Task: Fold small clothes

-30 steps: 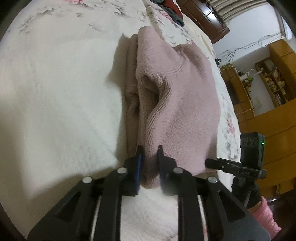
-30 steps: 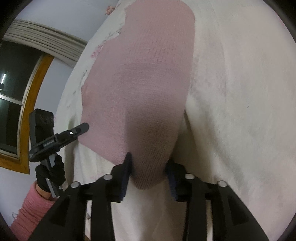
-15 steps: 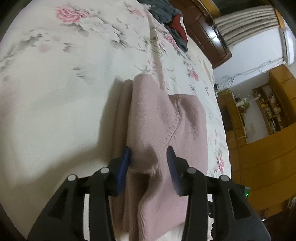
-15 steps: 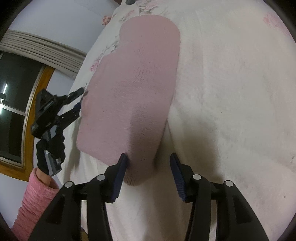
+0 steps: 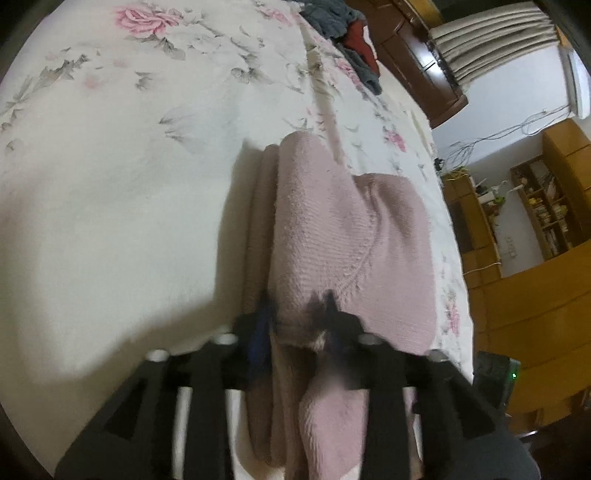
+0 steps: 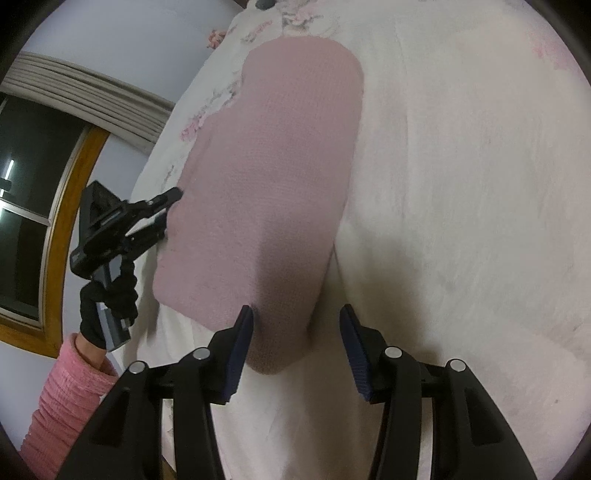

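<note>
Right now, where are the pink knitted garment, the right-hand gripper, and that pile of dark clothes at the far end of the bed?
pink knitted garment (image 6: 280,177): right wrist view, middle of its flat panel.
right gripper (image 6: 295,343): right wrist view, midway between its fingertips.
dark clothes pile (image 5: 347,26): left wrist view, on the grey and red heap.

The right gripper (image 6: 295,328) is opening off the pink sweater (image 6: 273,192); the left gripper (image 5: 297,314) is gathering a thicker fold.

right gripper (image 6: 295,332): black frame, blue-padded jaws, silver screws; left hand (image 6: 107,295): black glove, pink ribbed sleeve (image 6: 62,398)
</note>
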Demonstrator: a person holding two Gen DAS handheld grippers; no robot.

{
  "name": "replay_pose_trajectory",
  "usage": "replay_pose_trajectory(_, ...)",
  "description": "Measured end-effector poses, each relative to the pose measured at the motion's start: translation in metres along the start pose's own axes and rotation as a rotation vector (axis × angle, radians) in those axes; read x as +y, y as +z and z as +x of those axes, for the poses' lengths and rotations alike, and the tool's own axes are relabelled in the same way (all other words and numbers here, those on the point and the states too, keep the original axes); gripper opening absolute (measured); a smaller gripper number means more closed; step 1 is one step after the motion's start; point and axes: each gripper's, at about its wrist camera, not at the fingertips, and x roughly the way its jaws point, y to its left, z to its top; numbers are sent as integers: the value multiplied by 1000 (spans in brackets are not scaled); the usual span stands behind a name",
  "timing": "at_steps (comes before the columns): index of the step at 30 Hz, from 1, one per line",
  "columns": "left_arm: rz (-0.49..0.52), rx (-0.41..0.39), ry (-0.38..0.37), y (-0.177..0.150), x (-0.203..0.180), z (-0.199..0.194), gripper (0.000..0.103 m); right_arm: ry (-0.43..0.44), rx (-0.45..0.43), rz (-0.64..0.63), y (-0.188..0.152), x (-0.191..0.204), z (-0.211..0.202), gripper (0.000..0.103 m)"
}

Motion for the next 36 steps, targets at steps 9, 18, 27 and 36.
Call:
replay_pose_trajectory(9,-4,72,-47,3,6,19,77,57,-52,58,26,-7,-1,64)
replay_pose_trajectory(18,60,134,-94,9,-9,58,82,112,-39,62,58,-13,26,81)
replay_pose_trajectory(27,44,146,-141,0,-16,69,49,94,-41,41,64,-8,53,64)
replay_pose_trajectory(36,25,80,-244,-10,-43,39,35,156,-97,-23,59,21,-4,33)
